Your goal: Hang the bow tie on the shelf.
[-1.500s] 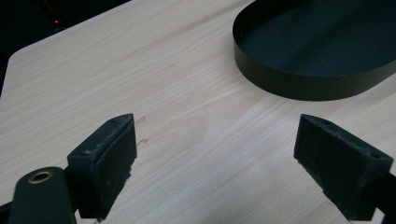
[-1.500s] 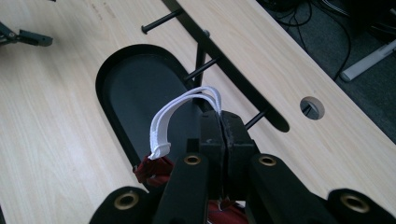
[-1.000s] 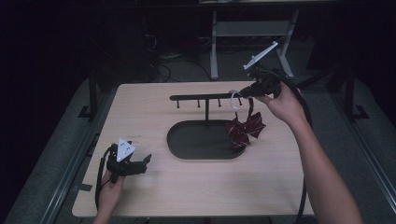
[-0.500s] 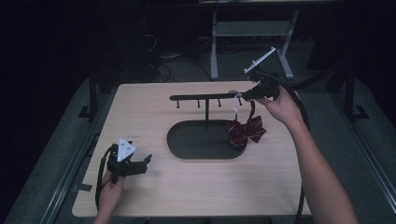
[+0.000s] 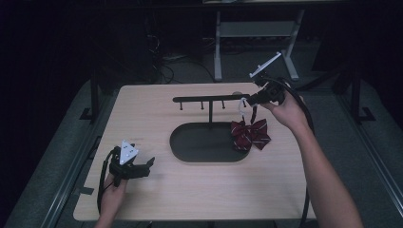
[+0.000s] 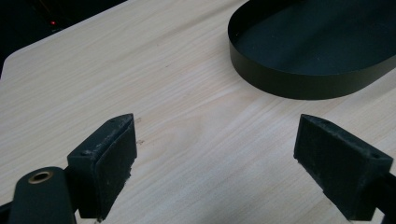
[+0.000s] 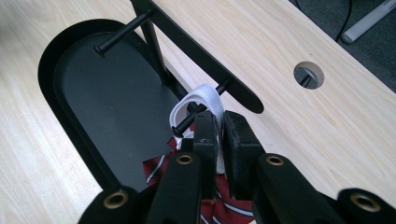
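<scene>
A dark red striped bow tie [image 5: 250, 133] hangs from a white strap [image 5: 243, 107] at the right end of a black peg rack [image 5: 209, 99]. My right gripper [image 5: 253, 99] is shut on that strap. In the right gripper view the strap [image 7: 201, 101] loops over a black peg [image 7: 194, 115], and the bow [image 7: 229, 205] shows below the jaws of the gripper [image 7: 219, 129]. The rack's post stands in a black oval tray [image 5: 190, 144]. My left gripper [image 5: 147, 164] rests open on the table at the front left, its pads [image 6: 112, 154] wide apart over bare wood, the tray [image 6: 289, 79] ahead.
The light wooden table [image 5: 157, 194] has a round cable hole [image 7: 308, 74] near its far edge. Two other pegs [image 5: 202, 105] hang bare on the rack. Behind the table stand a metal frame [image 5: 256, 33] and cables on the dark floor.
My right gripper has moved left and lower toward the rack's right end, bringing the white strap onto the end peg. The left gripper has stayed put.
</scene>
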Demonstrator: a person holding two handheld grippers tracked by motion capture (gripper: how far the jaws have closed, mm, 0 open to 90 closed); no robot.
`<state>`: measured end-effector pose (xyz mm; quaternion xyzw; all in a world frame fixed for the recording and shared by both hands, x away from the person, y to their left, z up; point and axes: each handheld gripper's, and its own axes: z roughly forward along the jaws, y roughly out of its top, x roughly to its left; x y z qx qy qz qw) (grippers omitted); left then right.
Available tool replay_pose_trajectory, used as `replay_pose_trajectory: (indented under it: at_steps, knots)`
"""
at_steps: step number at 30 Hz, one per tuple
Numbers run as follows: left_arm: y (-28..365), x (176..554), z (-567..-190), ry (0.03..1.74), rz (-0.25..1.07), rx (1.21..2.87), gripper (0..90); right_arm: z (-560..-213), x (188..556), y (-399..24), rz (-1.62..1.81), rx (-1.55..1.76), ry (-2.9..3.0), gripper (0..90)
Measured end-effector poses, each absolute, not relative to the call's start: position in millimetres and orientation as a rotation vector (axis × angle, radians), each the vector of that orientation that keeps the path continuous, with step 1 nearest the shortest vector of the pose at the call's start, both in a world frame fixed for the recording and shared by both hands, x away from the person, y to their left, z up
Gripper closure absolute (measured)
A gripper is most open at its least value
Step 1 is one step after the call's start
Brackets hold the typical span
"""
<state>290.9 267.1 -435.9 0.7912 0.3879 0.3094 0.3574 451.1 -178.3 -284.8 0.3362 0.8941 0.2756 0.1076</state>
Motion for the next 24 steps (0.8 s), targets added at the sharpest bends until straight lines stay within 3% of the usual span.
replay_pose_trajectory:
  at_steps: [24]
  knots:
    - [267, 293, -436, 1.019, 0.792, 2.028, 13.1, -287, 442, -194, 0.91, 0.972, 2.658, 78.9]
